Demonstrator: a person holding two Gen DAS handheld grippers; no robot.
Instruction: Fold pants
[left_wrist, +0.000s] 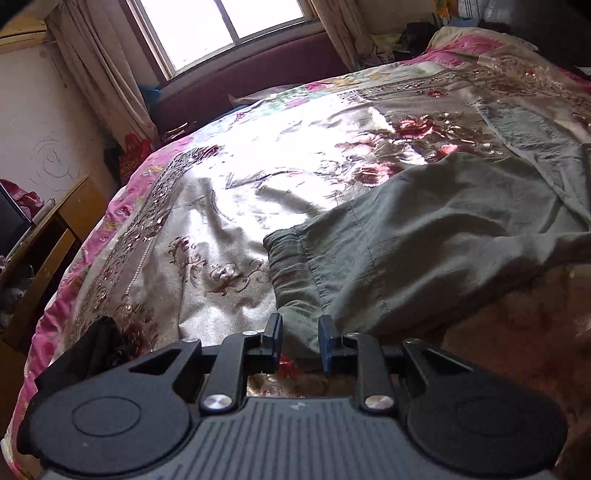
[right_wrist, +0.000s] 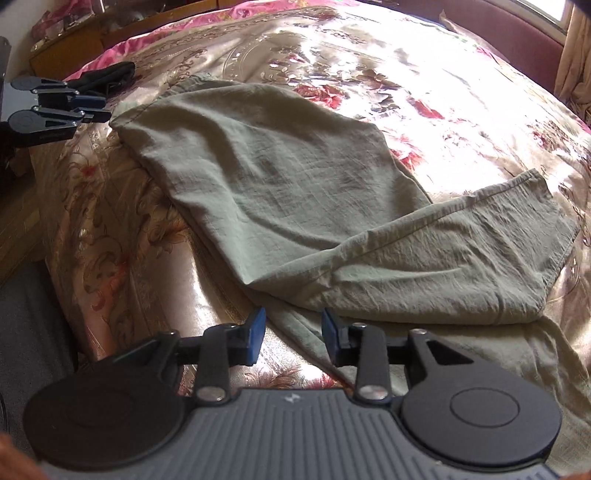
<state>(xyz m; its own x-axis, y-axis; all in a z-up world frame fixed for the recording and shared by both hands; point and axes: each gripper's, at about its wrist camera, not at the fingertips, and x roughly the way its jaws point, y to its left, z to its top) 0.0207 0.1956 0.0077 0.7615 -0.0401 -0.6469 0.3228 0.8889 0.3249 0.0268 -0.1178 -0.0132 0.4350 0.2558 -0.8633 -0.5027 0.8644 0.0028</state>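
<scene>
Pants (right_wrist: 295, 192) of pale olive-green cloth lie spread on the bed (right_wrist: 461, 92), over a shiny floral bedspread (left_wrist: 229, 192) with a pink border. We hold a claw in each hand.

From the left wrist view, at the far left we see a wooden desk (left_wrist: 55, 236) beside the bed's left edge, and a small black cloth (left_wrist: 99, 339) lying on the bedspread at that near left edge. Next comes our left claw (left_wrist: 300, 341): its jaws stand a little apart, with the rumpled waistband end of the pants (left_wrist: 291, 266) lying just ahead of and between the blue pads (left_wrist: 325, 339). We cannot see the pads pressing on the cloth. The garment runs rightward from there across the bed. A window (left_wrist: 229, 26) with curtains stands beyond the bed's far edge.

From the right wrist view, the left claw (right_wrist: 90, 107) shows at the far left, just beside the waistband corner. The pants stretch from there toward the right, where one leg (right_wrist: 461, 243) is doubled over and its hem lies near the bed's right side. Our right claw (right_wrist: 293, 334) hovers at the near edge of the bed with its jaws apart; a strip of the green cloth passes beneath the gap, touching neither pad as far as we can tell.
</scene>
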